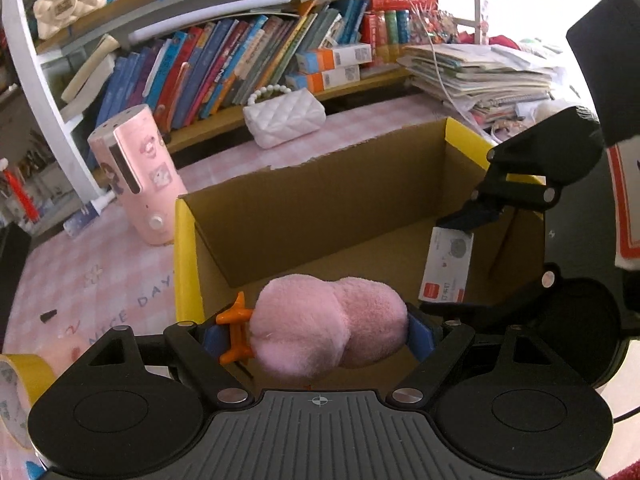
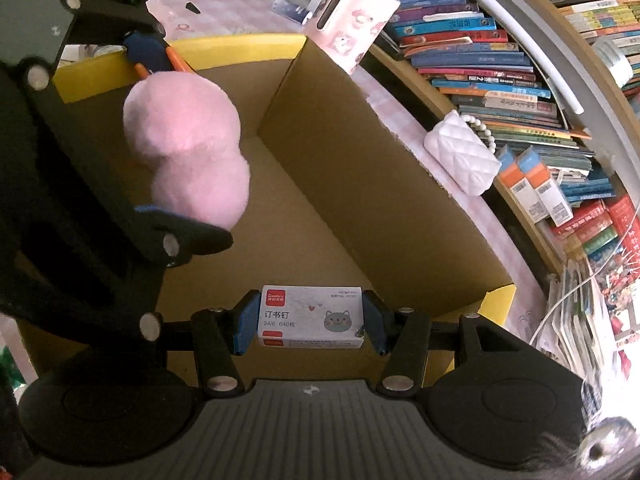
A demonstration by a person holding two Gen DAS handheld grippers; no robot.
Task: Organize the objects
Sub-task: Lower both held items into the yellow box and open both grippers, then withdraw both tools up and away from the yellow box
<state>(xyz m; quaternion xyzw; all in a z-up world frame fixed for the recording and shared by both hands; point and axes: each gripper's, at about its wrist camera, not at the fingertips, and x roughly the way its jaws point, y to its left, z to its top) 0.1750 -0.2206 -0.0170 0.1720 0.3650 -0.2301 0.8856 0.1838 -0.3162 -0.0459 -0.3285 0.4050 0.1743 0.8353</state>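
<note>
Grippers over cardboard box (image 2: 360, 168), jaws clamping pink plush (image 1: 328, 324) and staple box (image 2: 312, 316).

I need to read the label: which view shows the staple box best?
The right wrist view: the staple box faces the camera, print legible, clamped in the right gripper. The left wrist view shows it small and angled.

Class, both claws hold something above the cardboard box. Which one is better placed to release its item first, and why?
Probably the right claw: its staples box hangs low inside the cardboard box. The left claw holds the pink plush toy near the rim.
</note>
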